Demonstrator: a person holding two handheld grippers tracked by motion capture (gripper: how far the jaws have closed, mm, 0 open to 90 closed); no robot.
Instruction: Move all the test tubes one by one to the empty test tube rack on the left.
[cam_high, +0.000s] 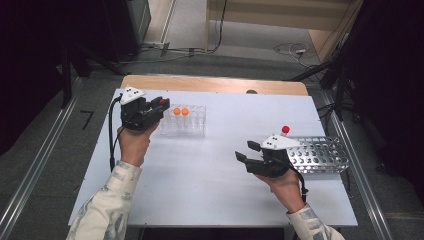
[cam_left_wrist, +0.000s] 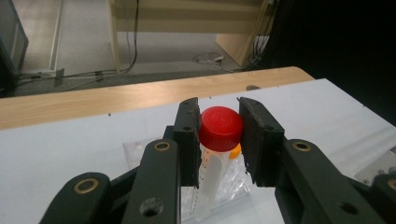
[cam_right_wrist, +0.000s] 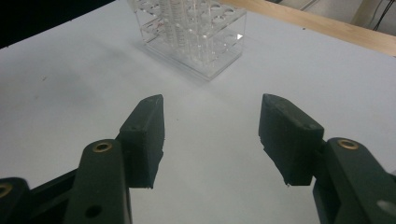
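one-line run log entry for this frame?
left gripper: shut on red-capped clear plastic tube, above clear acrylic rack | right gripper: open, empty, over white table

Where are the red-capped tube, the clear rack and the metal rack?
red-capped tube (cam_left_wrist: 220, 128), left gripper view, on its red cap.
clear rack (cam_high: 192, 129), high view, on its front wall.
metal rack (cam_high: 325, 155), high view, on its perforated top.

tube (cam_left_wrist: 212, 177): clear plastic, red screw cap, upright
place: cap clamped between black jaws, above the clear rack (cam_left_wrist: 233, 179)

Black tool (cam_high: 161, 107), pale patterned sleeves (cam_high: 107, 210)
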